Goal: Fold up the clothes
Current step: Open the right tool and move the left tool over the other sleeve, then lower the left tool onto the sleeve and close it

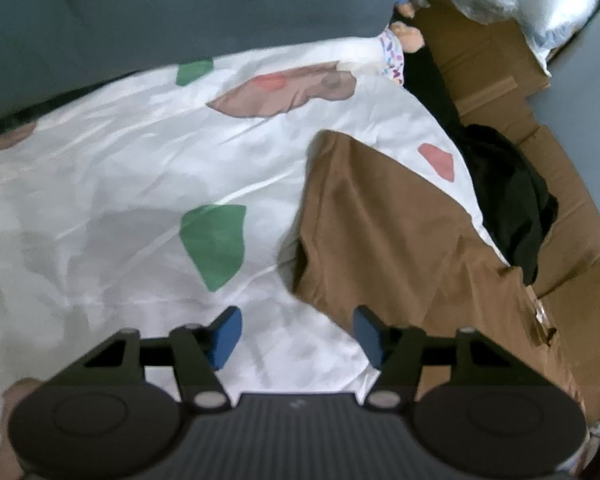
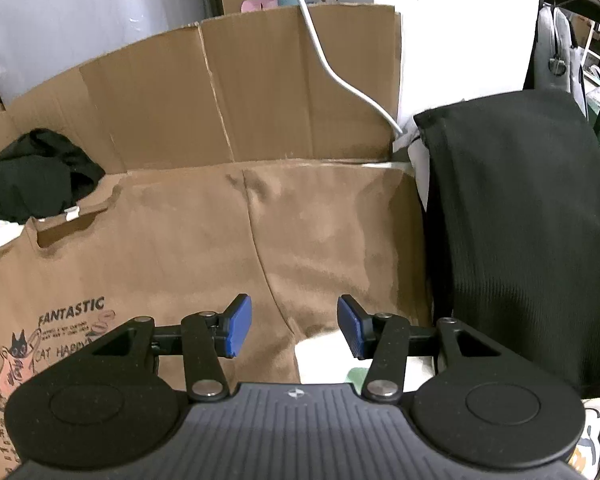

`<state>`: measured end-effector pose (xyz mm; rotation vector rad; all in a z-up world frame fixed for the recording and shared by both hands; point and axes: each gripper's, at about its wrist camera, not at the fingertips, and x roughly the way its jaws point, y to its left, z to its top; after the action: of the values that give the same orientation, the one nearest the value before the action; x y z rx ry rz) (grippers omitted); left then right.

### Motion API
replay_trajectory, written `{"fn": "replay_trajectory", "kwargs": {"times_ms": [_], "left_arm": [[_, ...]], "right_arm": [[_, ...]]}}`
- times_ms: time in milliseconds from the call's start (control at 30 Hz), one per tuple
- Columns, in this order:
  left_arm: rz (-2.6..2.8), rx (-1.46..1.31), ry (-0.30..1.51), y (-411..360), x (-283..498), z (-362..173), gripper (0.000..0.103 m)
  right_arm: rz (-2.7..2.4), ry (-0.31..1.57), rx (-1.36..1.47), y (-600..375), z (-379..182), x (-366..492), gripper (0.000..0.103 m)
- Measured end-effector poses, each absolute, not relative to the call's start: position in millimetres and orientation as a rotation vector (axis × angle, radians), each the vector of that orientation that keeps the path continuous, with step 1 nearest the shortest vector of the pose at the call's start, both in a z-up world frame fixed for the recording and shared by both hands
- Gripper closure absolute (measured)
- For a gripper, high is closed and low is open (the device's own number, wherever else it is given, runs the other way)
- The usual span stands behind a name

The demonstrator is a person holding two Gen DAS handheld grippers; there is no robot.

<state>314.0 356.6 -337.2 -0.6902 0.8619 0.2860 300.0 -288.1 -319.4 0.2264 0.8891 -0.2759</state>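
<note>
A brown T-shirt (image 1: 400,240) lies spread on a white sheet (image 1: 120,160) printed with green, red and brown patches. My left gripper (image 1: 298,334) hovers open over the sheet, its right fingertip at the shirt's left edge and only sheet between the blue pads. The right wrist view shows the same T-shirt (image 2: 180,248) flat, with a cat print and the word FANTASTIC at the lower left. My right gripper (image 2: 294,328) stands open above the shirt near a sleeve seam, nothing pinched in it.
A crumpled black garment (image 1: 512,196) (image 2: 36,172) lies by the shirt's far corner. Another black cloth (image 2: 520,220) stands folded at the right. Cardboard sheets (image 2: 240,92) wall the far side, crossed by a white cable (image 2: 340,76). Dolls (image 1: 404,36) sit at the sheet's far end.
</note>
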Motion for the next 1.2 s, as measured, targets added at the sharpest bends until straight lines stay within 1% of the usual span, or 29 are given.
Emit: {"fn": "replay_trajectory", "kwargs": {"times_ms": [133,500,633,667,733,800,900,967,1033,1200], "left_arm": [[0.284,-0.703,0.864,354.9,323.8,-348.0,0.046],[0.301,-0.707,0.845,354.5,336.2,-366.3,0.046],[0.286,-0.750,0.833,360.4,332.6,-368.7,0.047],[0.282,-0.768,0.827,362.6,330.3,-369.6,0.048],[0.286,-0.809,0.817,367.1,327.1,-371.0,0.055],[0.295,-0.883,0.801,373.8,321.9,-372.8,0.060],[0.288,-0.921,0.788,377.5,320.2,-373.3,0.062],[0.280,-0.930,0.769,378.1,321.1,-373.2,0.068],[0.283,-0.970,0.764,379.3,322.0,-377.0,0.078],[0.289,-1.005,0.756,374.5,321.5,-379.9,0.079]], "right_arm": [[-0.270,0.908,0.248,-284.5,-326.8,302.2,0.051],[-0.231,0.932,0.226,-268.6,-339.5,307.7,0.051],[-0.227,0.945,0.245,-268.8,-343.4,306.0,0.051],[-0.226,0.946,0.253,-268.8,-344.2,305.5,0.051],[-0.223,0.946,0.258,-267.8,-345.2,305.2,0.051],[-0.217,0.947,0.261,-266.3,-346.1,304.5,0.051],[-0.201,0.946,0.255,-263.0,-345.7,304.0,0.051],[-0.172,0.945,0.231,-256.4,-344.5,304.6,0.051],[-0.147,0.943,0.216,-250.4,-343.3,304.9,0.051],[-0.085,0.936,0.189,-234.5,-339.7,307.1,0.051]]}}
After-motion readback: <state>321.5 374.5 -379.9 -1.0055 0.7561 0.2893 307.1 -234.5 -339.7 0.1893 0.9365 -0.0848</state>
